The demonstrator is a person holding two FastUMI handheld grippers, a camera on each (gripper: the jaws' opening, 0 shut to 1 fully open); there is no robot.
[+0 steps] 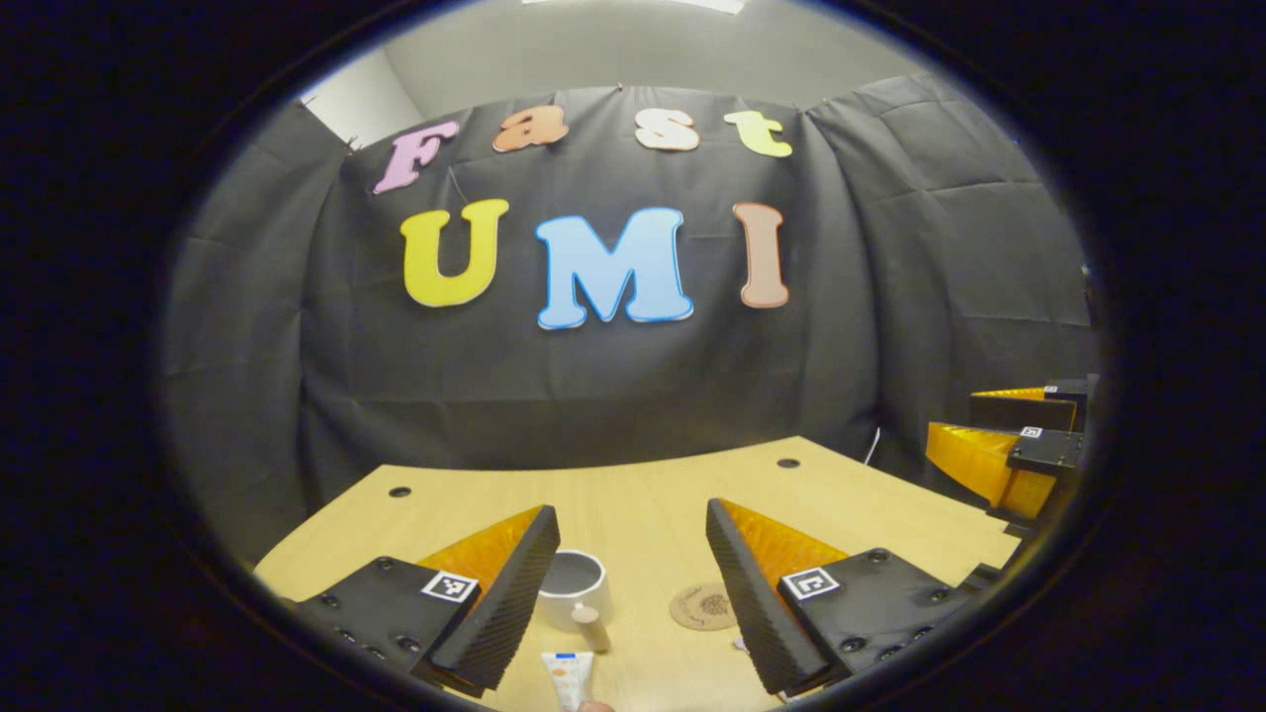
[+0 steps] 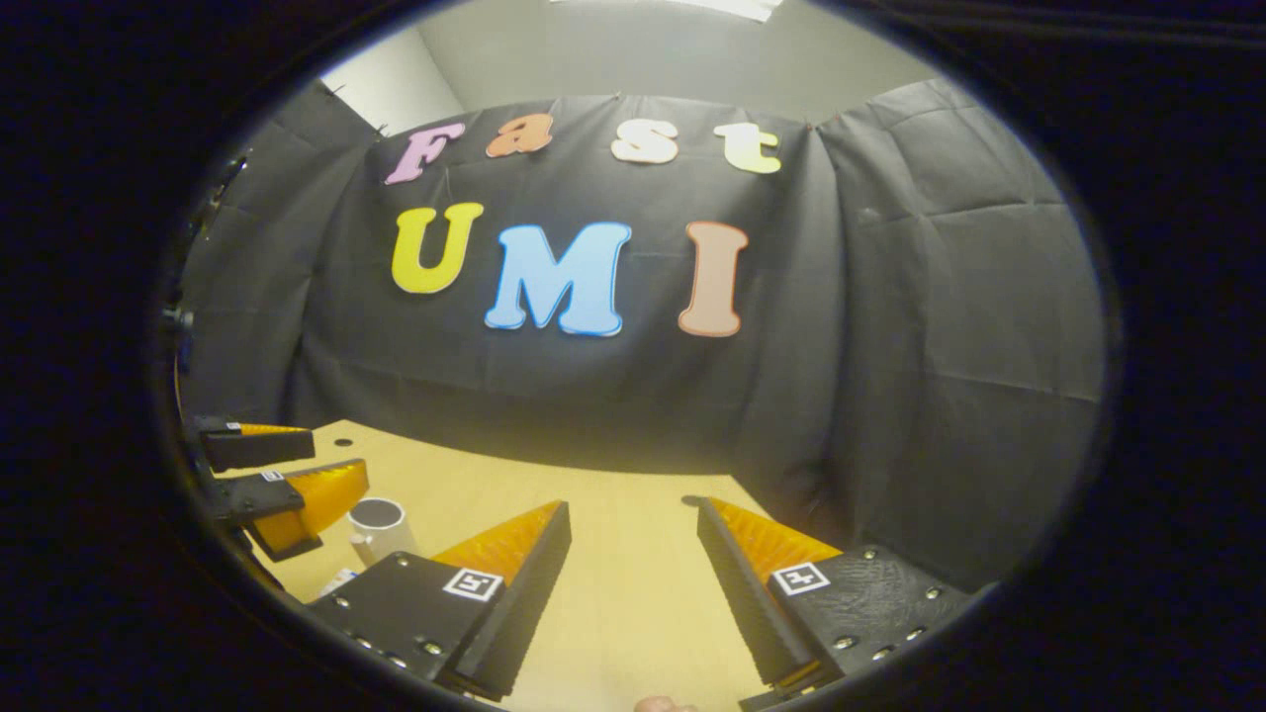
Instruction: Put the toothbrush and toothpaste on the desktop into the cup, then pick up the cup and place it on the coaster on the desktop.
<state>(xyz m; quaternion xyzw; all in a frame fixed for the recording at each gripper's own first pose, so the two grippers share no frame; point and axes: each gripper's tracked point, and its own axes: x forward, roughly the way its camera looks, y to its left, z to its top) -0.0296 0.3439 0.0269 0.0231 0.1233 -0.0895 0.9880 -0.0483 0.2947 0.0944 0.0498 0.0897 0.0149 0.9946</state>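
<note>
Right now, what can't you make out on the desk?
- Toothpaste: left gripper view, lower part cut off by the bottom edge.
- Toothbrush: cannot be told in either view.
- Cup: right gripper view, base hidden by the right hand-held gripper.
- Coaster pattern: too small.

Both views face the wall above the desk, sharing the cup

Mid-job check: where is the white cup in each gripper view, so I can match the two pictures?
Left gripper view: the white cup stands low and centre-left on the desktop, beside the left gripper's left finger, with the coaster to its right.
Right gripper view: the cup stands at lower left, just under the left gripper's orange fingers.
Shared landmark: the desktop's far edge against the black cloth wall.
</note>
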